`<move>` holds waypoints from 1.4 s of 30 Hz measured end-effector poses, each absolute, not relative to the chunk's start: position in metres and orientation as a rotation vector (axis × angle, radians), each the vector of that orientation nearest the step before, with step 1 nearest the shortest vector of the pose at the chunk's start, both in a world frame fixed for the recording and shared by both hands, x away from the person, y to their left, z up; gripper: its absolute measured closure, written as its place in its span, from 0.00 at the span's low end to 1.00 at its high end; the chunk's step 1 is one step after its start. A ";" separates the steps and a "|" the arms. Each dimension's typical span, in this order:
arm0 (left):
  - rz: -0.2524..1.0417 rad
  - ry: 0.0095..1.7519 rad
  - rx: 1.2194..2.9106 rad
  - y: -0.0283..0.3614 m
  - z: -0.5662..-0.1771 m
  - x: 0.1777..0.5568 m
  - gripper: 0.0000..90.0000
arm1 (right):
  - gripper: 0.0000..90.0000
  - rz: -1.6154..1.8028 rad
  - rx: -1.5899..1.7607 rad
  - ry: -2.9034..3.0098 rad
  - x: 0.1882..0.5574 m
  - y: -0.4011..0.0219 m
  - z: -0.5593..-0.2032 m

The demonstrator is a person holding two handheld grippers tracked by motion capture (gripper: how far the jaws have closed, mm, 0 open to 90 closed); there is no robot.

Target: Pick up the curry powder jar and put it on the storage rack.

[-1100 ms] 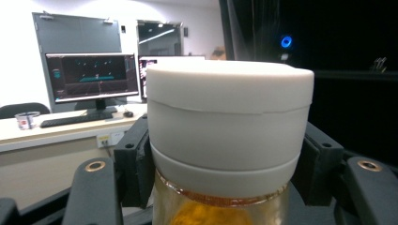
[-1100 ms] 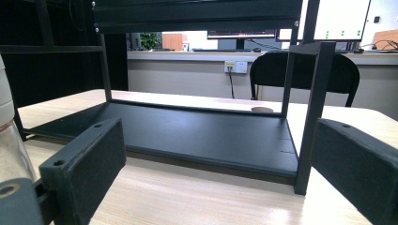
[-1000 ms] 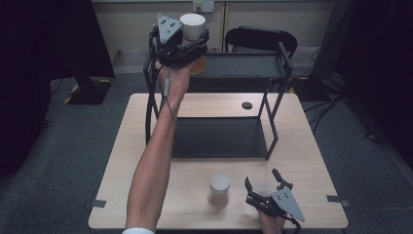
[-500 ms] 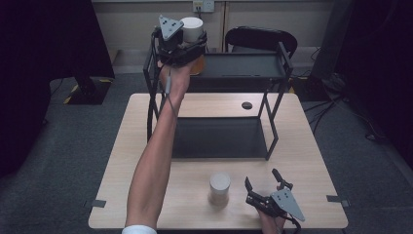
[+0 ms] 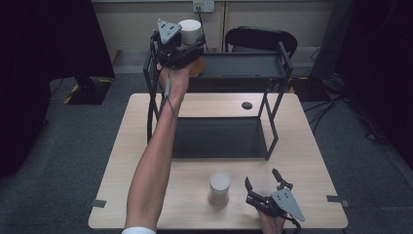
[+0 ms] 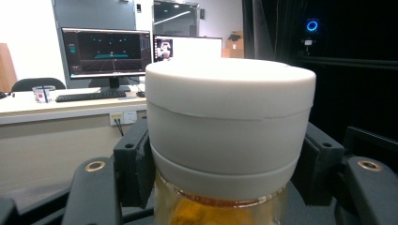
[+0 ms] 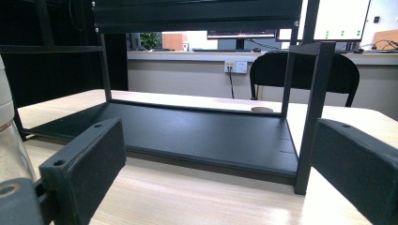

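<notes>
My left gripper (image 5: 187, 41) is raised at the left end of the black shelf's top tier (image 5: 243, 66), shut on a white-lidded jar (image 5: 190, 30) with amber contents. In the left gripper view the jar's lid (image 6: 230, 122) sits squeezed between both pads (image 6: 136, 164). A second white-lidded jar (image 5: 219, 189) stands on the table near the front edge. My right gripper (image 5: 263, 181) rests open on the table just right of that jar, with nothing between its jaws. In the right gripper view that jar's edge (image 7: 8, 140) shows at far left.
The black two-tier shelf's lower tray (image 5: 219, 136) lies on the wooden table (image 5: 131, 146); its post (image 7: 309, 117) stands ahead of my right gripper. A small dark disc (image 5: 247, 105) lies behind the shelf. A black chair (image 5: 260, 39) stands beyond the table.
The left gripper with its jar has shifted very slightly; the right gripper and the table jar have stayed put.
</notes>
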State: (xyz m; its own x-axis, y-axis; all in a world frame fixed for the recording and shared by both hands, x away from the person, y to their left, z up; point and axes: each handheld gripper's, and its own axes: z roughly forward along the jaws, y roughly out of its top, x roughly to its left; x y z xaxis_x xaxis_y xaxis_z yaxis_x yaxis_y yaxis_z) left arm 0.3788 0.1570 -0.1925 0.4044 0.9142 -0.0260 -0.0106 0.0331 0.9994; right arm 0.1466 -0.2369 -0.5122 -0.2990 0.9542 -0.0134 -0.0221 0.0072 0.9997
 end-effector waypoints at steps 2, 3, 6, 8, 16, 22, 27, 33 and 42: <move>0.876 0.900 1.341 0.158 -0.193 0.379 0.38 | 0.03 1.431 1.027 1.418 0.147 -0.237 -0.512; 0.876 0.900 1.341 0.158 -0.193 0.379 0.38 | 0.03 1.431 1.027 1.418 0.147 -0.237 -0.512; 0.879 0.894 1.352 0.159 -0.192 0.379 0.38 | 0.03 1.430 1.027 1.418 0.147 -0.237 -0.512; 0.881 0.897 1.352 0.159 -0.192 0.379 0.37 | 0.03 1.430 1.028 1.417 0.147 -0.237 -0.512; 0.878 0.886 1.331 0.157 -0.194 0.379 0.22 | 0.03 1.430 1.028 1.417 0.147 -0.237 -0.512; 0.888 0.876 1.256 0.154 -0.197 0.370 0.06 | 0.03 1.430 1.027 1.417 0.147 -0.237 -0.512; 0.884 0.860 1.250 0.154 -0.195 0.362 0.00 | 0.03 1.430 1.027 1.417 0.147 -0.237 -0.512; 0.903 0.822 1.224 0.156 -0.209 0.344 0.00 | 0.03 1.430 1.026 1.417 0.147 -0.237 -0.512; 0.873 0.861 1.194 0.166 -0.228 0.331 0.00 | 0.03 1.428 1.028 1.415 0.147 -0.236 -0.512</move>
State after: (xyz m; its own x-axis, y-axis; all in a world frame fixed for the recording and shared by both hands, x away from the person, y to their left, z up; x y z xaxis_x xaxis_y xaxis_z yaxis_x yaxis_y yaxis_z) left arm 0.3311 0.1660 -0.2284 0.4151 0.9051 -0.0925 -0.1047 0.1485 0.9834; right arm 0.1465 -0.2363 -0.5123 -0.2956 0.9552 -0.0142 -0.0228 0.0078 0.9997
